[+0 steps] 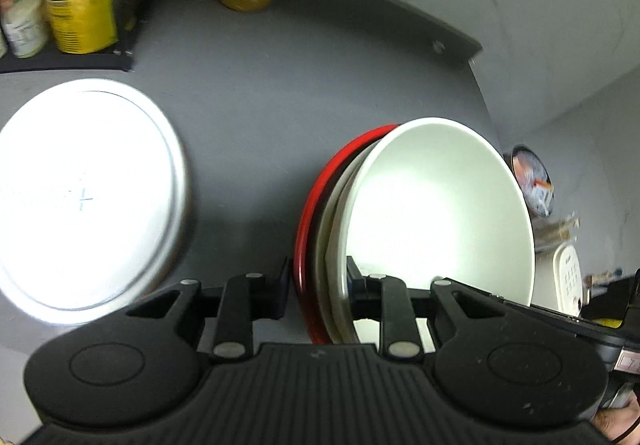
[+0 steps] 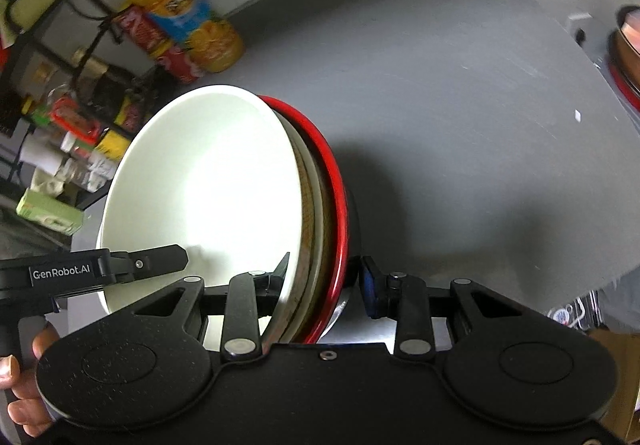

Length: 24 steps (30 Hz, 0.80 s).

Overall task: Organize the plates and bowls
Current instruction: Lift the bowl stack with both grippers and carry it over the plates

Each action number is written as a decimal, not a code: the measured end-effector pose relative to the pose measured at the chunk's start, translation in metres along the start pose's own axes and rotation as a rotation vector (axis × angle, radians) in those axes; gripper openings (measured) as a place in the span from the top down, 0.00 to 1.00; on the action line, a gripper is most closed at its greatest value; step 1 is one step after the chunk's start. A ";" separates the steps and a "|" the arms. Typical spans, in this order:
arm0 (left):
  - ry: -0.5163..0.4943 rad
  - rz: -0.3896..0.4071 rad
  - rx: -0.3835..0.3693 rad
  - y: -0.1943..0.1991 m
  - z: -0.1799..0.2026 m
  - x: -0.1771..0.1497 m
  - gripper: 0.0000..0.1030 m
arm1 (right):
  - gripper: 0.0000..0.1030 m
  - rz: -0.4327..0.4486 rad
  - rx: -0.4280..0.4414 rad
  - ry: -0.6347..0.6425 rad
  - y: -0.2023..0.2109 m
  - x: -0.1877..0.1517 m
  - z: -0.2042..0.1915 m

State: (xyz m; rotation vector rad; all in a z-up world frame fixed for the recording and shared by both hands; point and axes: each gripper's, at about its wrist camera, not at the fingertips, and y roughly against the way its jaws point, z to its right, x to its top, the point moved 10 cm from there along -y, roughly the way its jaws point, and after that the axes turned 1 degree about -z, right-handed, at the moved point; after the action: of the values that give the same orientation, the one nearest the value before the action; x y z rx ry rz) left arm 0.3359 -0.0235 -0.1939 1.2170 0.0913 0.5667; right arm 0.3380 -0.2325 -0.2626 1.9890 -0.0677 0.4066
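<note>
A stack of dishes hangs tilted over the grey table (image 1: 280, 93): a white bowl (image 1: 436, 213) on top, a beige plate (image 1: 332, 229) under it and a red plate (image 1: 320, 181) at the bottom. My left gripper (image 1: 318, 283) is shut on the stack's near rim, one finger inside the bowl and the other against the red plate. In the right wrist view the same white bowl (image 2: 208, 181) and red plate (image 2: 334, 181) are clamped from the opposite side by my right gripper (image 2: 325, 279). The left gripper (image 2: 160, 261) shows there at the bowl's far rim.
A round silver pan (image 1: 80, 197) lies on the table at the left. A black rack (image 1: 68, 57) with jars, a red can (image 2: 160, 45) and an orange juice bottle (image 2: 176, 9) stand along the back wall. The table's right edge (image 1: 480, 85) drops off nearby.
</note>
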 end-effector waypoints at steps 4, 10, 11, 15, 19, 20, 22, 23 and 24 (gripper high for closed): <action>0.034 0.053 0.010 0.022 -0.014 0.005 0.76 | 0.68 0.007 0.027 0.098 0.003 0.007 -0.026; 0.096 0.088 0.031 0.045 -0.041 0.009 0.76 | 0.68 0.001 0.074 0.150 -0.004 0.016 -0.056; 0.106 0.092 0.036 0.048 -0.045 0.009 0.76 | 0.68 -0.002 0.080 0.161 -0.005 0.017 -0.061; 0.141 0.102 0.048 0.055 -0.062 0.013 0.76 | 0.68 -0.018 0.096 0.193 -0.013 0.021 -0.080; 0.173 0.120 0.060 0.062 -0.078 0.018 0.76 | 0.68 -0.031 0.109 0.221 -0.019 0.024 -0.098; 0.180 0.126 0.063 0.064 -0.082 0.019 0.76 | 0.68 -0.035 0.113 0.231 -0.021 0.024 -0.103; 0.198 0.133 0.067 0.066 -0.092 0.022 0.76 | 0.68 -0.043 0.119 0.244 -0.025 0.025 -0.112; 0.207 0.135 0.070 0.068 -0.097 0.023 0.76 | 0.68 -0.048 0.120 0.250 -0.029 0.026 -0.117; 0.219 0.134 0.073 0.068 -0.103 0.024 0.76 | 0.68 -0.053 0.121 0.256 -0.032 0.026 -0.122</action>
State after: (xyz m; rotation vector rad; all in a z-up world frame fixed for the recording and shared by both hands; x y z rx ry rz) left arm 0.2941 0.0917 -0.1639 1.2345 0.2177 0.8193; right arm 0.3390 -0.1070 -0.2353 2.0359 0.1737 0.6399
